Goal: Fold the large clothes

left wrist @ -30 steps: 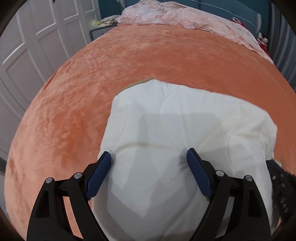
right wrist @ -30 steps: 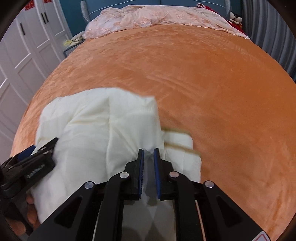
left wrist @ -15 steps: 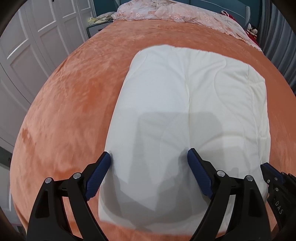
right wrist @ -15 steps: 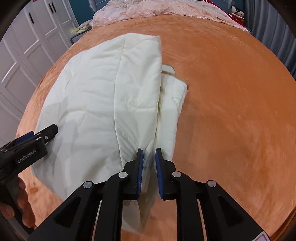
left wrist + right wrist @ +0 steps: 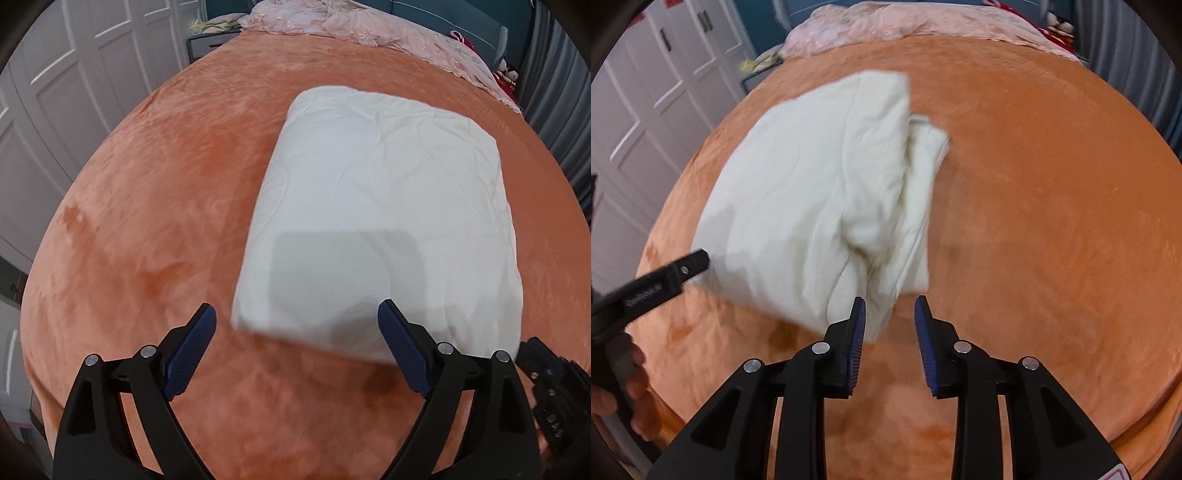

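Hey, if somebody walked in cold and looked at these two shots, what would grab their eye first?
The puffy cream-white folded garment lying on the wide orange plush bedspread stands out first, a pale block on bright colour. Next come the black grippers with blue pads low in each view: the left gripper spread wide, the right gripper with jaws just opened off the garment's near corner. A crumpled pink lace cover lies along the bed's far end.
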Motion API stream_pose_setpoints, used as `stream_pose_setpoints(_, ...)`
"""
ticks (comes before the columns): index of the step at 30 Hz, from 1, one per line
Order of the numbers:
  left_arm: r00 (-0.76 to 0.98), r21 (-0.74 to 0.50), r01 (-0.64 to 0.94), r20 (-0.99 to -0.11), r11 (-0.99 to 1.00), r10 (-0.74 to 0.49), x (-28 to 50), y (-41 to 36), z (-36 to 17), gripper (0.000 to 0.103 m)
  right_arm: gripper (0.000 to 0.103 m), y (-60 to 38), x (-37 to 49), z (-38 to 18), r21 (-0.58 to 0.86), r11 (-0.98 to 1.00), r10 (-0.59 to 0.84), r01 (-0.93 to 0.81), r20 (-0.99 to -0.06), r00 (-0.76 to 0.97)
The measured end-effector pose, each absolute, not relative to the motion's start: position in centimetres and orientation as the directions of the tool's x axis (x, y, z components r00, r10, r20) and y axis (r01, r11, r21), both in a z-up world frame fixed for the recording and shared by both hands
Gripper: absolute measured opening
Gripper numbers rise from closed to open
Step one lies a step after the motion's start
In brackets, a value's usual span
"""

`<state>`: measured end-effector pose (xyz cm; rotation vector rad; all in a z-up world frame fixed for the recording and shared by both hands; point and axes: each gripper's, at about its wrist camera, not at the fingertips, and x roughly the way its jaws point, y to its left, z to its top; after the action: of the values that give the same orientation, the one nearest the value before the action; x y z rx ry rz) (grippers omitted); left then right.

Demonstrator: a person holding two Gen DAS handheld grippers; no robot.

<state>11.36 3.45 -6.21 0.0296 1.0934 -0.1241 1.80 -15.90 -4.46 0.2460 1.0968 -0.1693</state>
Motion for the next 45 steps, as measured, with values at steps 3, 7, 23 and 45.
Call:
stream_pose_setpoints(3,0.424,-0.003,0.108,-0.905,0.994,-0.049,11.5,3.3,-7.6,0.087,0.017,-16.2,4.0,-5.9,0.071,0.964,-0.046,0.256,-0.904,0.424)
stream_pose_setpoints(7,0.366,-0.036,0.081,-0.928,0.996,-0.063,12.6,3.2,-9.7,0.088,0.014,-17.2,8.6,-7.9,0.048,0.961,-0.059,0.274,-0.926,0.372)
stream_pose_setpoints(23,0.473,0.006,0.081,-0.881,0.997,-0.033,10.2,1.8,-5.5,0.091,0.061,-15.0,2.3,0.1,0.023,0.971,-0.118,0.239,-0.819,0.561)
stream_pose_setpoints(45,0.580,0.082,0.061,-0.814,0.995,0.032,5.7,2.3,-1.0,0.095,0.077,-11.0,-2.4,2.4,0.006,0.979,-0.123,0.204,-0.780,0.613)
